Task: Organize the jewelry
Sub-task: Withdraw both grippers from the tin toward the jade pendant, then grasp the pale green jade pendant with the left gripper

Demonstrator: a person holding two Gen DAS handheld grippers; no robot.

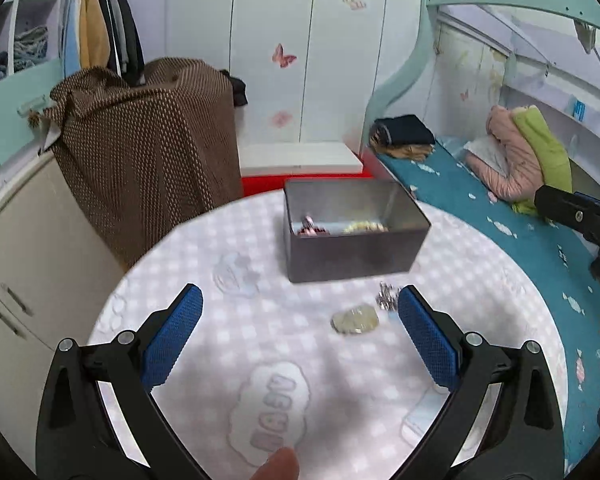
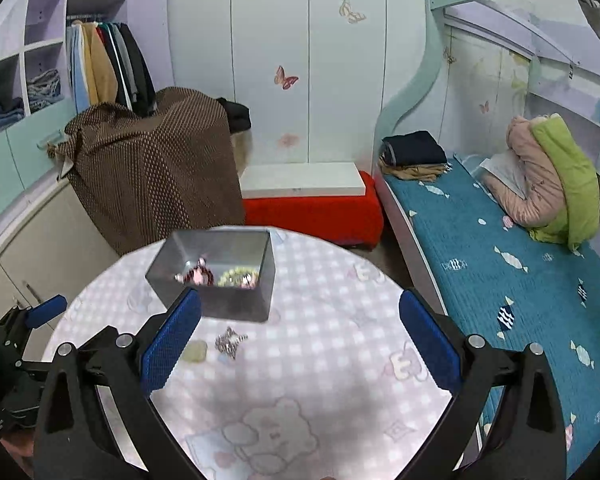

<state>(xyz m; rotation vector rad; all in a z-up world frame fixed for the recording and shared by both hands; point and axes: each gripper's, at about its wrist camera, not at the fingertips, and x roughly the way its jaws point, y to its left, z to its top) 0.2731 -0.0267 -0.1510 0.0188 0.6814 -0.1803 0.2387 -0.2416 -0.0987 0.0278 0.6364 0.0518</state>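
A grey metal box stands open on the round table with a red-pink piece and a pale bead bracelet inside. In front of it lie a pale green bangle and a silver chain. My left gripper is open and empty above the table, its right finger next to the chain. In the right wrist view my right gripper is open and empty; the box, chain and bangle sit near its left finger.
A bed with a teal cover runs along the right, with folded clothes and a pink and green quilt. A brown draped cloth and a red bench stand behind the table. My left gripper also shows at the right wrist view's left edge.
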